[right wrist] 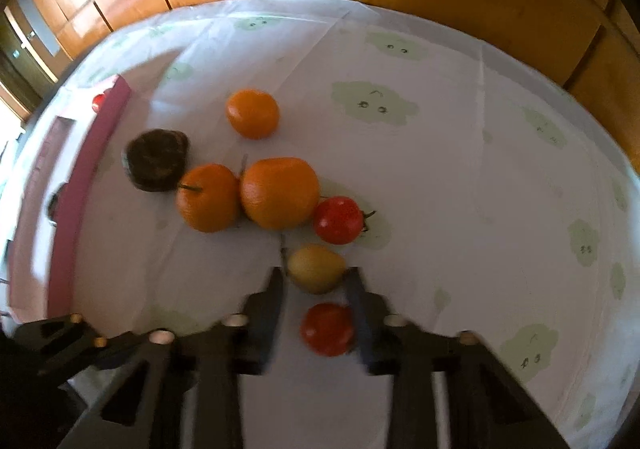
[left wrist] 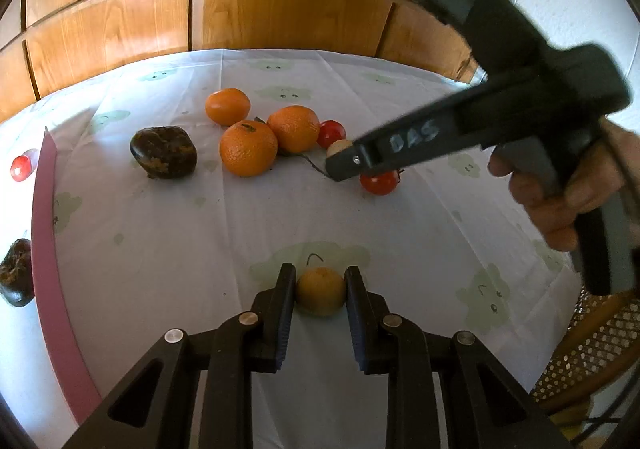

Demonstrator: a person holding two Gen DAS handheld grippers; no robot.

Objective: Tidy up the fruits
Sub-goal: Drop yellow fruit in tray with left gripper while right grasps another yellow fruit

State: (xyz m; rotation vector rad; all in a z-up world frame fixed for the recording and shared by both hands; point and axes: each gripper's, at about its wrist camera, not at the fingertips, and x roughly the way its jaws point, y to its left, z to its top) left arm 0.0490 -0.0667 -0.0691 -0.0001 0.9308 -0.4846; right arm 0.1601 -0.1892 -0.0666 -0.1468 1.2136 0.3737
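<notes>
From the left wrist, the left gripper (left wrist: 320, 291) has its fingers closed on a small yellow-orange fruit (left wrist: 320, 290), near in the scene over the table (left wrist: 160, 241). Farther off lie three mandarins (left wrist: 248, 148) and a dark brown fruit (left wrist: 163, 152), with a pink tray (left wrist: 44, 217) along the left edge already holding a red tomato and another dark fruit. The right gripper (left wrist: 340, 165), held in a hand (left wrist: 560, 201), reaches down to a pale fruit beside two cherry tomatoes (left wrist: 379, 182).

From the right wrist, blurred by motion, the right gripper (right wrist: 316, 277) has its fingers shut on a small yellow pear-shaped fruit (right wrist: 316, 268); one red tomato (right wrist: 328, 329) sits nearer between the finger bases, another (right wrist: 338, 220) just beyond.

Both hands seem at the grasp stage of sorting. Next, probably, each fruit must be lifted clear of its neighbours and carried left to the tray without nudging the near tomato.
</notes>
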